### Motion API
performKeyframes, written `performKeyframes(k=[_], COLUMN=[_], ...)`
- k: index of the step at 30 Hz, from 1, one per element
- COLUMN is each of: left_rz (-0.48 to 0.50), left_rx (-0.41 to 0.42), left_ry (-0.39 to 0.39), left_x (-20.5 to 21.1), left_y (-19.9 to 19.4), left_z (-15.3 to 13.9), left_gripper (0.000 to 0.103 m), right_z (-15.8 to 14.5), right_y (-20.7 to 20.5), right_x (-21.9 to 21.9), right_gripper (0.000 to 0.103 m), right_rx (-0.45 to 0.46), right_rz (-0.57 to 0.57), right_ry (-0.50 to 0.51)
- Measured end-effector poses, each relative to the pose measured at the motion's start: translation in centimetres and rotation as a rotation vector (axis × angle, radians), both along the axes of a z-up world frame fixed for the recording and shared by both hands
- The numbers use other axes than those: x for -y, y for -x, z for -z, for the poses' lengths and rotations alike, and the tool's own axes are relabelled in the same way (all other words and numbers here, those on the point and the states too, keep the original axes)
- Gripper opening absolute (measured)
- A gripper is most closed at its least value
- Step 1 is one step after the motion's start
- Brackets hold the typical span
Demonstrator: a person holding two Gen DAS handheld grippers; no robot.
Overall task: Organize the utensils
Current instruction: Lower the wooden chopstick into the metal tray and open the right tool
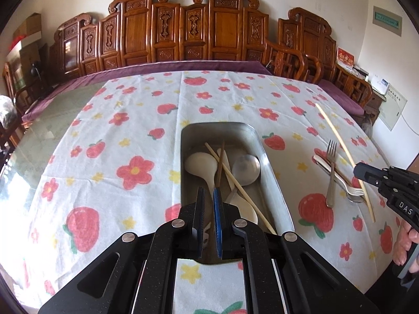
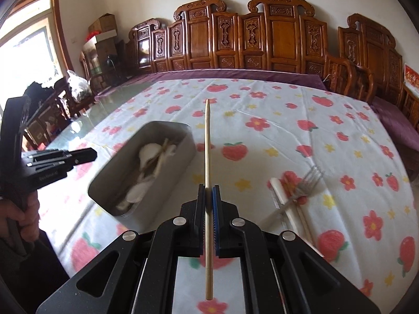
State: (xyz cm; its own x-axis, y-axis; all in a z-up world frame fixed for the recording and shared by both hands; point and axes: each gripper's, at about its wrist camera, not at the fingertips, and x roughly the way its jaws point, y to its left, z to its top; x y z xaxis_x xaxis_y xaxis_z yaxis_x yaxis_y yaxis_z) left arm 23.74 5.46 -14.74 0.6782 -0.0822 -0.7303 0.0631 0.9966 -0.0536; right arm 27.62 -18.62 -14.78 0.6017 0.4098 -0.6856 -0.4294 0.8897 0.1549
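We grip a chopstick [image 2: 207, 157] in the closed right claw [image 2: 208, 196], clear of the worktop [image 2: 288, 136], ready for the tin [image 2: 167, 172], while the left claw [image 1: 209, 196] hovers shut and empty over it.

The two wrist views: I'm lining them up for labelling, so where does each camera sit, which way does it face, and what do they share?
Left wrist: on the left gripper, looking down over the metal tray; empty jaws shut; right gripper at right.
Right wrist: on the right gripper, jaws shut on a chopstick; left gripper and a hand at left.
Shared: tray, forks, strawberry tablecloth, carved wooden screen.
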Motion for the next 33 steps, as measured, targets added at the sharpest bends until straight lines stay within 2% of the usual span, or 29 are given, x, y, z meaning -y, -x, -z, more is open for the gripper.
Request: performKeyframes(k=[4, 13, 27, 33], left_rz=[-0.010, -0.022, -0.043, -0.043], left_rx=[0.027, 0.047, 0.057, 0.057], left_ry=[0.008, 0.021, 0.041, 0.040], left_x=[-1.3, -3.1, -4.5, -4.4], left_y=[0.4, 1.0, 1.2, 1.2], left_z=[-0.9, -1.6, -1.8, -1.8], left_gripper=[0.006, 0.006, 0.006, 0.006], right_z=[-0.6, -0.9, 3.3, 4.2], right_y=[-0.9, -3.0, -4.9, -4.9], right_x=[-2.8, -8.4, -13.9, -14.5], right_gripper=[0.006, 0.006, 0.006, 0.007], right_rx=[-0.026, -0.063, -0.156, -0.177], right_rz=[-0.029, -0.068, -0.055, -0.077], right_ry=[-0.047, -0.083, -0.066, -0.076])
